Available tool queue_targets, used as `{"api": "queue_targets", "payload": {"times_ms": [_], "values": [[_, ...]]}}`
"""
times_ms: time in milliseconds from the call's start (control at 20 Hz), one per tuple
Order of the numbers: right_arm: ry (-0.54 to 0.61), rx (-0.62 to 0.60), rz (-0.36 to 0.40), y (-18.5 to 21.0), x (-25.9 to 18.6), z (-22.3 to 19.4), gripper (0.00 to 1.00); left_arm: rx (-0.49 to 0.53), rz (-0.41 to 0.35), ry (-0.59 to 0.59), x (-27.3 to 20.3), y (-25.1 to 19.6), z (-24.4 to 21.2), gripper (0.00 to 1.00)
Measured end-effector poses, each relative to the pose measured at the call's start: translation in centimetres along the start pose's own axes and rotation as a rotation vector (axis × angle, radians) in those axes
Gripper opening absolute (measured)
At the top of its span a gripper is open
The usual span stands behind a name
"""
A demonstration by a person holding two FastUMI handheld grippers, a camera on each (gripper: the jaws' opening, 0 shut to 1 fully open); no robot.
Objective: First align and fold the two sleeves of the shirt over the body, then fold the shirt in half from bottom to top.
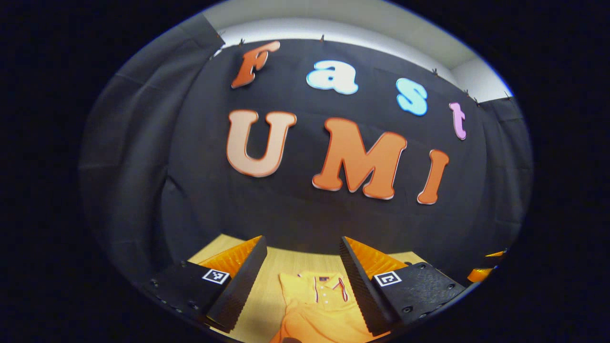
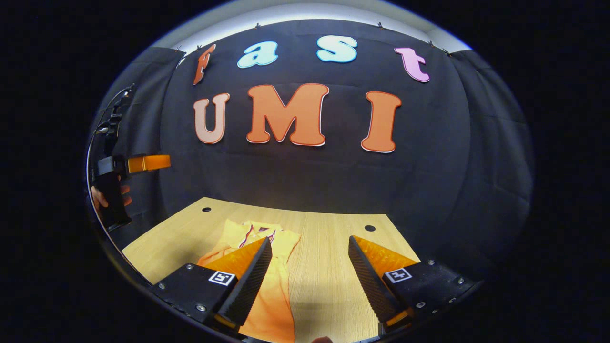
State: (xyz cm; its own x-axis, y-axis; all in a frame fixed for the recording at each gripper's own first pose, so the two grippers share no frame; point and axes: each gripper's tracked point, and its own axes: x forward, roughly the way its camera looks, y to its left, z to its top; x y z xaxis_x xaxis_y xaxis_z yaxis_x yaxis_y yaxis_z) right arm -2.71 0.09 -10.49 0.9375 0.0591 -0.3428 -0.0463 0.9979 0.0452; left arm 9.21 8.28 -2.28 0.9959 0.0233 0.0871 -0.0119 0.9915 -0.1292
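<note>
The shirt (image 1: 317,305) lies flat on the wooden surface (image 2: 329,247), collar toward the booth wall, so its long axis runs from the wall back toward the person. In the left gripper view the collar and placket sit straight ahead between the fingers of the left claw (image 1: 302,281), which hangs above the shirt with its fingers apart and nothing between them. In the right gripper view the shirt (image 2: 267,281) lies to the left, partly behind the left-hand finger, and bare wood shows between the fingers of the right claw (image 2: 310,281), which is likewise spread and empty. The left claw therefore seems nearer to the shirt's middle, while the right one looks off to one side of it. The sleeves are hard to make out, so judging from the task, each claw likely needs to drop toward a sleeve on its own side.
</note>
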Motion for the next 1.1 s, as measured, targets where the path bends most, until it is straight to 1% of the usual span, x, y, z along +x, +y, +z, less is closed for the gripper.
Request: {"api": "queue_targets", "payload": {"times_ms": [100,150,200,250,300,450,600,650,750,850,1000,1100], "values": [[-0.032,0.002,0.031,0.2,-0.8,0.1,0.98,0.048,0.027,-0.080,-1.1,0.0,0.8,0.95],[-0.051,0.003,0.044,0.5,-1.2,0.1,0.98,0.068,0.040,-0.076,-1.8,0.0,1.2,0.90],[-0.067,0.005,0.051,0.5,-1.5,0.1,0.98,0.089,0.055,-0.054,-2.1,0.0,0.9,0.96],[-0.074,0.008,0.054,0.7,-1.6,-0.3,0.98,0.109,0.056,-0.024,-2.8,0.0,0.4,0.96],[-0.067,0.011,0.058,0.9,-1.5,-1.1,0.98,0.117,0.055,0.003,-3.3,-0.1,-0.4,0.98],[0.041,0.035,0.073,1.2,-2.0,-5.0,0.98,0.105,0.036,0.109,-4.6,-0.2,-3.0,0.98],[0.106,0.039,0.081,1.2,-2.8,-7.4,0.98,0.075,0.029,0.222,-5.8,0.2,-8.1,0.98],[0.130,0.035,0.080,1.2,-3.0,-8.4,0.98,0.072,0.039,0.259,-6.3,0.5,-9.4,0.98],[0.177,0.037,0.082,1.3,-3.4,-10.1,0.98,0.074,0.061,0.316,-7.3,1.3,-11.1,0.98],[0.230,0.057,0.088,1.5,-3.6,-11.9,0.98,0.075,0.064,0.373,-7.6,1.9,-13.1,0.98],[0.327,0.104,0.100,2.2,-3.9,-15.1,0.98,0.073,0.033,0.455,-8.2,1.6,-15.7,0.98],[0.381,0.104,0.109,2.9,-4.2,-17.0,0.99,0.091,0.029,0.497,-8.8,1.9,-17.3,0.98]]}}
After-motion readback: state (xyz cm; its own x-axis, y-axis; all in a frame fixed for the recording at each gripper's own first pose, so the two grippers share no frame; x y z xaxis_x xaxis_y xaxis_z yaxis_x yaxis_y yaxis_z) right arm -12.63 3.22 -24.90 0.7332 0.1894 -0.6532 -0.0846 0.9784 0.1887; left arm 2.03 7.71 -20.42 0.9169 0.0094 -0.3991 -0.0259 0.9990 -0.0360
